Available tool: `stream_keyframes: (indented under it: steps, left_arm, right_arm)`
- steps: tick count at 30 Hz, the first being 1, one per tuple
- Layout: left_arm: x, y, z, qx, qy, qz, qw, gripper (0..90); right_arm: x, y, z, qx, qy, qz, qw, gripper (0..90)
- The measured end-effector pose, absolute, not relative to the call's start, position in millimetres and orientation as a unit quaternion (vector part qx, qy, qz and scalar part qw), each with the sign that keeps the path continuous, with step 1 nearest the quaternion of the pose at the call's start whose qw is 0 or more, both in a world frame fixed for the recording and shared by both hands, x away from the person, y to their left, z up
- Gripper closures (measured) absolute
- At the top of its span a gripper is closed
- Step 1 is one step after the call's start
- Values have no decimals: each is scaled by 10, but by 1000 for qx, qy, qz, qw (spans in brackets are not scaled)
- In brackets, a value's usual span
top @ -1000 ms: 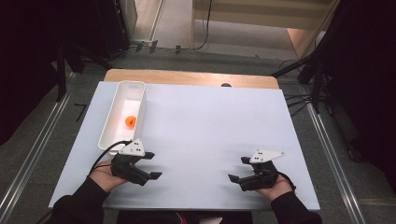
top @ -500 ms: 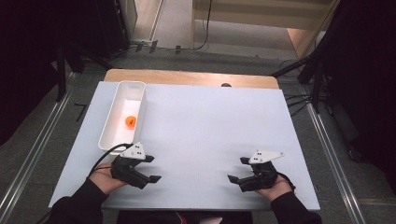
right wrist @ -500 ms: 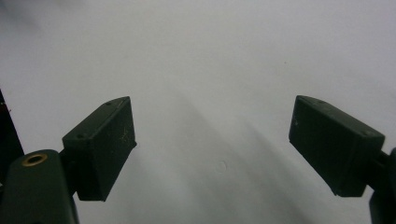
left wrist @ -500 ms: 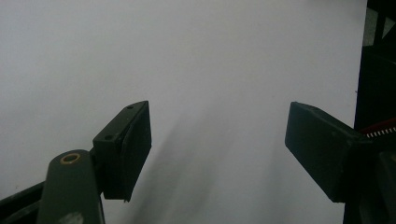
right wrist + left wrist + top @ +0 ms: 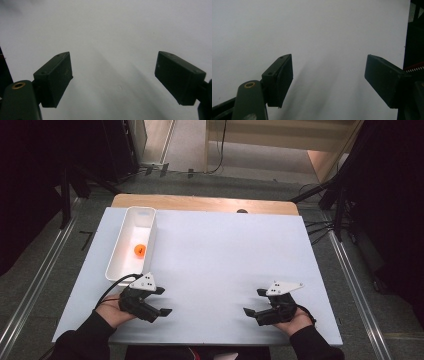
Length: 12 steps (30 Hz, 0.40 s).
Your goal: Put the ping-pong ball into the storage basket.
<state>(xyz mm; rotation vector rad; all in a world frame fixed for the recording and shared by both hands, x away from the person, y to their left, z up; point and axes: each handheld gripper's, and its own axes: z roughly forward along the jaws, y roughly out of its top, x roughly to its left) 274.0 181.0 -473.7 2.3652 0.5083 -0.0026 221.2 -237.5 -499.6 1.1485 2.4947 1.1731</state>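
Both grippers, left (image 5: pixel 161 300) and right (image 5: pixel 254 301), rested empty with jaws wide on the desk (image 5: pixel 225 250); ball (image 5: pixel 139 249) sat in the tray (image 5: pixel 116 265), whose narrow walls might block a wide-jawed reach.

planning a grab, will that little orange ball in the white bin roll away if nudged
Probably yes: the orange ball looks round and smooth, so it should roll easily. The white bin walls would likely stop it. It looks small, so probably light.
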Motion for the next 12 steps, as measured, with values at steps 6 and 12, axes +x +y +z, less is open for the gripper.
stream_keyframes:
  steps: [6,12]
  left_arm:
    - [2738,1809,-4739,915,196,-2,353,236]
    - [2743,1808,-4743,915,195,-3,352,236]
  right_arm:
    - [2214,-2376,-4998,380,834,392,80,133]
    - [2214,-2380,-4999,380,834,392,79,133]
